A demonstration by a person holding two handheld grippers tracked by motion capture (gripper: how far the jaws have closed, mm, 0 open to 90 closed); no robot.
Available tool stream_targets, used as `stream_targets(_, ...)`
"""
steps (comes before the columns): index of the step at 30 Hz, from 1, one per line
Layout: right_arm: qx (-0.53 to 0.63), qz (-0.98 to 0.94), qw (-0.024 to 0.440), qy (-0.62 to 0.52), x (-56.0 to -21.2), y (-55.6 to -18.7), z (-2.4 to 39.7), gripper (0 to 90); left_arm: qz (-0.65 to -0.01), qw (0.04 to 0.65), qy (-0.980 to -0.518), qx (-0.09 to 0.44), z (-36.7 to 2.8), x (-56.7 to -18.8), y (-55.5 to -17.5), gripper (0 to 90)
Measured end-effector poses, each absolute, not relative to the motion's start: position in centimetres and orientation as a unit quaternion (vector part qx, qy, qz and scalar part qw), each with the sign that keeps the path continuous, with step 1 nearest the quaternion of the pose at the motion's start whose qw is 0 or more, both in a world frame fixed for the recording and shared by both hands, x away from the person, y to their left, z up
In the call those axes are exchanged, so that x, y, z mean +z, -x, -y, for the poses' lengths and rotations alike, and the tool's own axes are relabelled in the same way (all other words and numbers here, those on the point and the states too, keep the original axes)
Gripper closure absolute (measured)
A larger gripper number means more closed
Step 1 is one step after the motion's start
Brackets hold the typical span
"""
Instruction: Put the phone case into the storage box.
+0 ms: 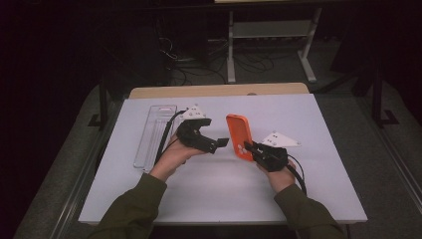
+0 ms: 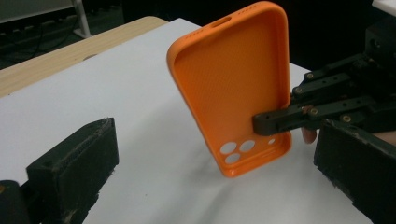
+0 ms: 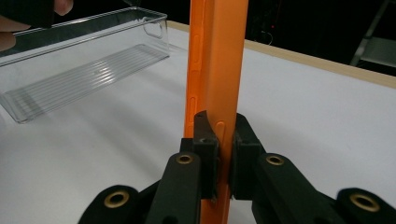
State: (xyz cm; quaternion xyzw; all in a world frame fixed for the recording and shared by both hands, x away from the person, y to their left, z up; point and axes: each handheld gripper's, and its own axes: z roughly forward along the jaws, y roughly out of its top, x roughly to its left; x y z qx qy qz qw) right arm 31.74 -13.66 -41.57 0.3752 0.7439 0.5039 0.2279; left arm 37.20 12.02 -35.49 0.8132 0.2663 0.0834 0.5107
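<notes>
While right gripper (image 3: 219,149) pinches orange case (image 2: 233,88) edge, left gripper (image 1: 221,143) gapes.

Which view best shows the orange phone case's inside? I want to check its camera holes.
The left gripper view: the orange phone case faces it, holes visible. The right gripper view shows its edge; the high view shows it small.

High view looks down; both gripper views closely share the orange phone case (image 2: 233,88).

orange phone case (image 2: 233,79); clear tray (image 1: 154,134); white table (image 1: 219,189)
</notes>
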Motion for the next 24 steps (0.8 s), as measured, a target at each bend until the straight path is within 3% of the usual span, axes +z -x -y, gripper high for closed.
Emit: stream_targets(24, 0.506, -0.748, 0.217, -0.371, -41.7, -30.7, 10.7, 82.3, -0.276, 0.517, -0.806, 0.085, -11.7, -35.6, -37.1, 0.0)
